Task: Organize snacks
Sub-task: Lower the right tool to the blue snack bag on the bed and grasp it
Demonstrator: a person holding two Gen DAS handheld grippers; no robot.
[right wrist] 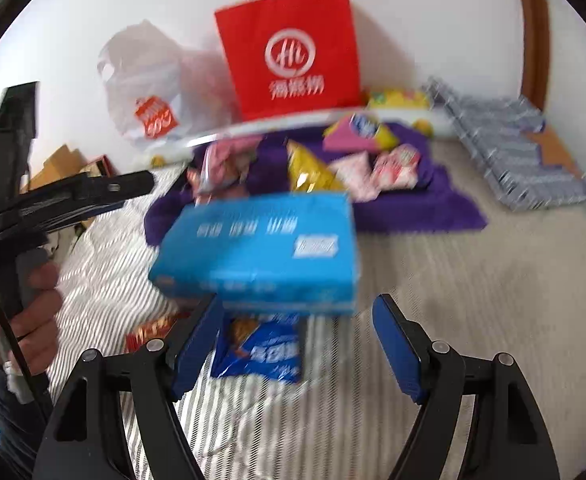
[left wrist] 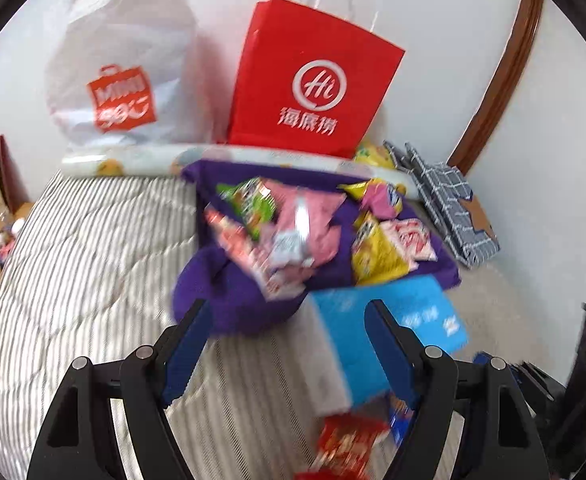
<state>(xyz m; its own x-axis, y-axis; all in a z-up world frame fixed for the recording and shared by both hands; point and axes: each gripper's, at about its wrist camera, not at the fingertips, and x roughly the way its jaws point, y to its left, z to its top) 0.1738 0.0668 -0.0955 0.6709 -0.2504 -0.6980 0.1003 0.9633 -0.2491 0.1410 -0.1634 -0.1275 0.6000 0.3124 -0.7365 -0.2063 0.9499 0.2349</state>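
Note:
Several snack packets (left wrist: 293,224) in pink, green, yellow and red lie heaped on a purple cloth (left wrist: 233,304) on the striped bed. A blue box (left wrist: 377,336) lies in front of the cloth, with a white side facing left. My left gripper (left wrist: 288,304) is open above the bed, and its right finger overlaps the box without pressing it. My right gripper (right wrist: 299,300) is open just short of the blue box (right wrist: 261,248). A blue snack bag (right wrist: 261,348) lies on the bed under the box's near edge, between the right gripper's fingers. A red packet (right wrist: 149,332) lies left of it.
A red paper bag (left wrist: 313,80) and a white plastic bag (left wrist: 125,80) stand against the wall behind the cloth. Folded blue checked boxes (right wrist: 513,160) lie at the right. A hand (right wrist: 37,304) holds the left gripper (right wrist: 105,190) at the left of the right wrist view.

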